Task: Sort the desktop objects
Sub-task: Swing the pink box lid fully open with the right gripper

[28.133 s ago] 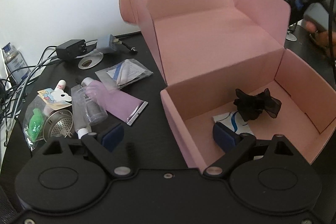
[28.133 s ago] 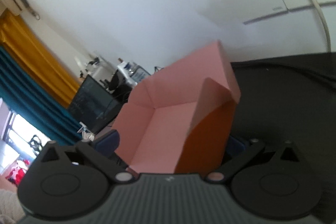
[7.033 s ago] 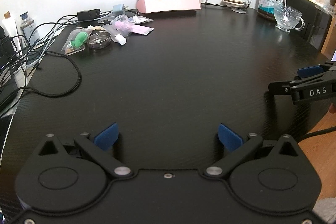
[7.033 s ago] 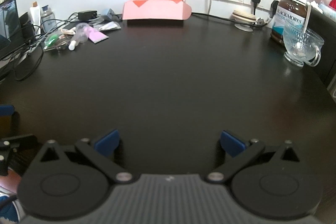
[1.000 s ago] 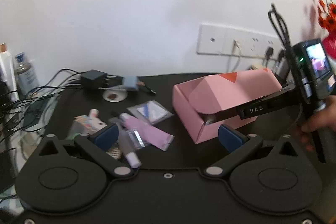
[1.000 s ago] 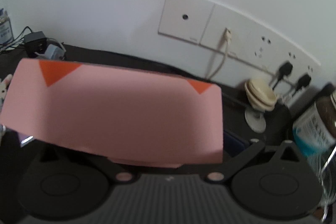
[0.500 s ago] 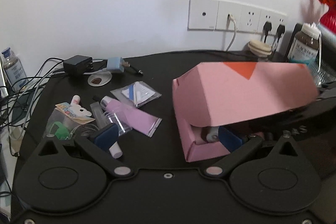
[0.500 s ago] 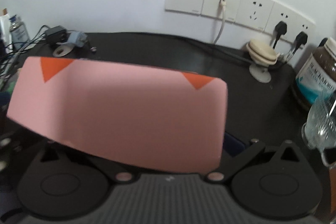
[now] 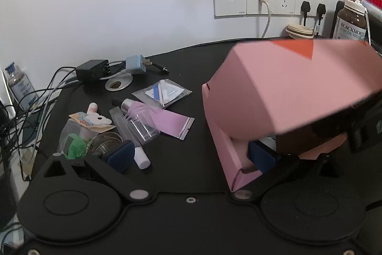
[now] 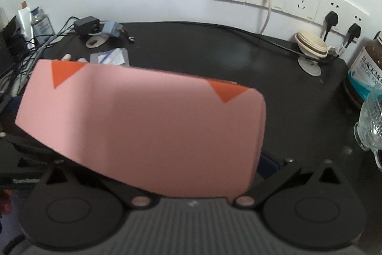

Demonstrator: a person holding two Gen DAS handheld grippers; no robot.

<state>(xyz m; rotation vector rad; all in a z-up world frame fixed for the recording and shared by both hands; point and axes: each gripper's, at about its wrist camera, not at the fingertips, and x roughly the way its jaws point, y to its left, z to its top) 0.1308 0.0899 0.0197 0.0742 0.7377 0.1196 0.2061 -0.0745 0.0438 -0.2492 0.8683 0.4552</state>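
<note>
While lid tilts half-raised, pink box (image 9: 281, 92) hides contents, left claw (image 9: 191, 157) spread

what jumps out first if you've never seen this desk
The pink box dominates the right of the left wrist view, its lid part-raised, and it fills the middle of the right wrist view. Left of it lies a jumble of small things: a clear vial, a pink pouch and a green bagged item.

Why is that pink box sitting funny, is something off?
Its lid is propped half open, tilted over the base, with the right tool's dark arm reaching in beneath it. Beside it, a loose heap of small items lies unsorted on the desk.
</note>
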